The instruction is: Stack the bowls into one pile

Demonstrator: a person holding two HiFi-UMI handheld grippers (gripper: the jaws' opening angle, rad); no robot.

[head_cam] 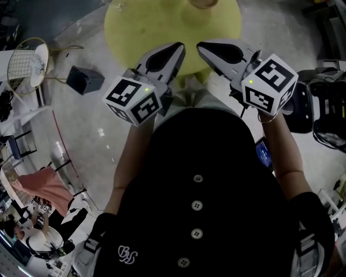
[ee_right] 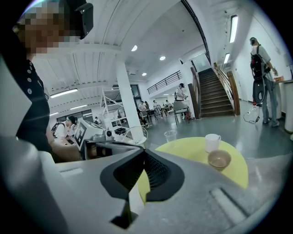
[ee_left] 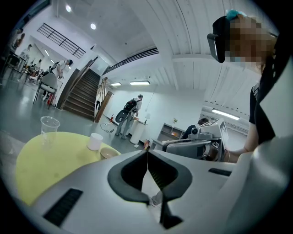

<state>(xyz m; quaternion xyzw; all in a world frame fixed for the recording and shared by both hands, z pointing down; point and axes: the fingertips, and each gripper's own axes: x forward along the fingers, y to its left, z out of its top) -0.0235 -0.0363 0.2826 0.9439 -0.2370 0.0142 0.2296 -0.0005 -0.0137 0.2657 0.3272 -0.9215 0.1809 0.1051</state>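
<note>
The tan bowl (ee_right: pixel 219 159), set upright on the yellow table (ee_right: pixel 187 151) just beside a white cup (ee_right: pixel 212 142), is judged stiff, light and slick (probably breakable), best pinched at its rim, while the left gripper (ee_left: pixel 147 154) and right gripper (ee_right: pixel 144 153) are held closed on nothing, short of it.

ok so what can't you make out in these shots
- Head view: the top edge cuts off the round yellow-green table. The tan round bowl shows only as a sliver.
- Both gripper views: the bowl is too small to tell whether it is one bowl or several nested.
- Left gripper view: the body of the shut left tongs hides the table's near side.
- Clear plastic cup and white cup: too small to see any contents.
</note>
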